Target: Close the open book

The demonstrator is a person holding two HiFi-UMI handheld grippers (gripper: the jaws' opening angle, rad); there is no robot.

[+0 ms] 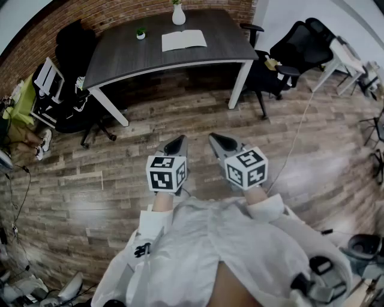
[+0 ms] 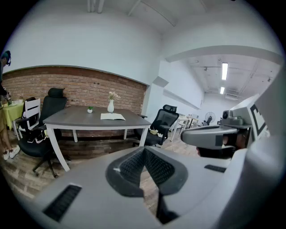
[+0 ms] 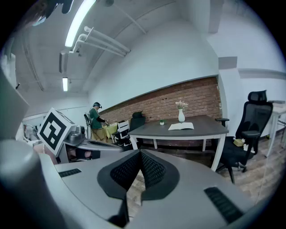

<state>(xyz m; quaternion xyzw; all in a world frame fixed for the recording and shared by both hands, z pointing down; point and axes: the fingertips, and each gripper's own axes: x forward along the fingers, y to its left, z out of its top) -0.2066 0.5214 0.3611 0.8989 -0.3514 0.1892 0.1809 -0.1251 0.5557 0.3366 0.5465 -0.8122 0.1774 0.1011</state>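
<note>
Left hand-held gripper (image 1: 177, 144): jaws pressed together with nothing between them. It is held out in front of the person, above the floor, angled a little downward and aimed toward the worktop.
Right hand-held gripper (image 1: 219, 143): jaws also fully together and empty, just beside the left one and aimed the same way.
Book (image 1: 183, 40): lies open with its pale pages up on the worktop, toward the wall side and well apart from both grippers.
Worktop (image 1: 120, 57): a dark grey top on white legs, standing against a red brick wall (image 1: 114, 13).
Vase (image 1: 178, 14): white and upright, just behind the book on the wall side.
Potted plant (image 1: 140, 33): small, standing left of the book in the head view.
Chairs: one black office chair (image 1: 77, 45) at the worktop's left end and another (image 1: 273, 66) at its right end.
Floor (image 1: 180, 114): wood planks, between the person and the worktop.
Background: another person (image 3: 95, 117) stands far off to the left in the right gripper view.
</note>
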